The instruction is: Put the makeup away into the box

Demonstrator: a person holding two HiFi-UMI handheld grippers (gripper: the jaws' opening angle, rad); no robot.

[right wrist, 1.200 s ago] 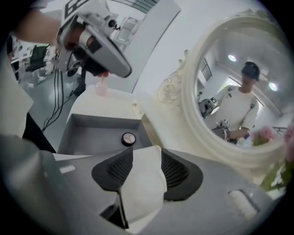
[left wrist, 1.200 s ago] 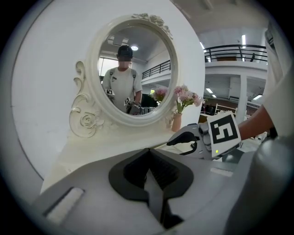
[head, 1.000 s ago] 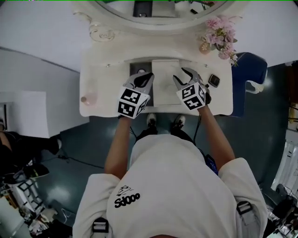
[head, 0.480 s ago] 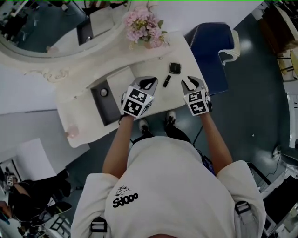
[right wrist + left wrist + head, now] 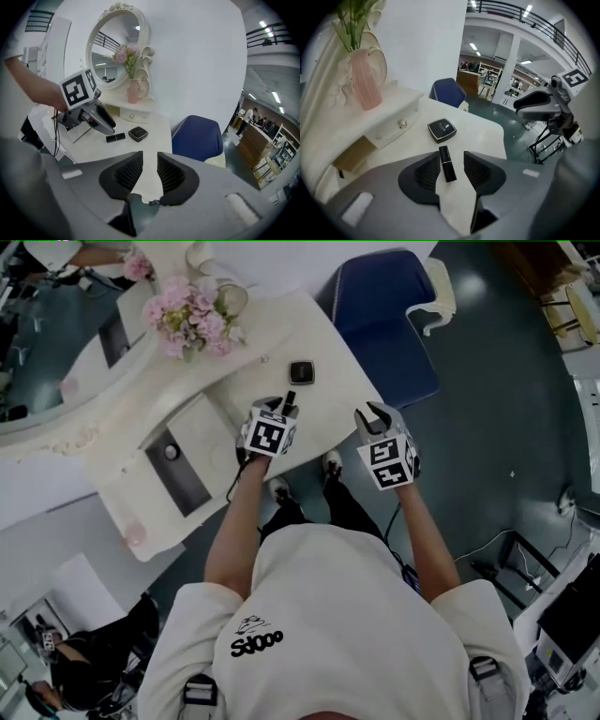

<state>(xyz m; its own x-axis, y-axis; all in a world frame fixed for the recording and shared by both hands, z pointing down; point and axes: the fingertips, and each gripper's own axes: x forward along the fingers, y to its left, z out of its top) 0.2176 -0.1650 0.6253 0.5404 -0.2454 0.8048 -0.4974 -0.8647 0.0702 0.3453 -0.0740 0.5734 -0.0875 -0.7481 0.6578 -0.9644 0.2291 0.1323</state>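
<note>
two grippers are out at the white table [image 5: 267,334], one in each of the person's hands. over on the left a grey open box [image 5: 187,488] sits on the table with a small round thing [image 5: 171,453] inside it. beyond it a bunch of pink flowers [image 5: 187,310] stands in a pink vase [image 5: 365,82] in front of the oval mirror [image 5: 117,40].

next comes the left gripper [image 5: 451,155], tipped down onto the tabletop. its fingers [image 5: 429,171] stand wide apart and have just been opening. a black lipstick [image 5: 447,164] lies flat on the table between them. it lies close beside one finger with a clear gap to the other, so nothing is clamped on it. just past its far end a square black compact [image 5: 442,130] lies closed on the table, apart from the lipstick. both pieces of makeup are well away from the box.

further right the right gripper [image 5: 150,159] hangs off the table's edge, over the dark floor. its fingers [image 5: 129,173] have just been closing, a narrow slit is left between them, and nothing is in it. a blue chair [image 5: 384,324] stands beyond the table's right end.
</note>
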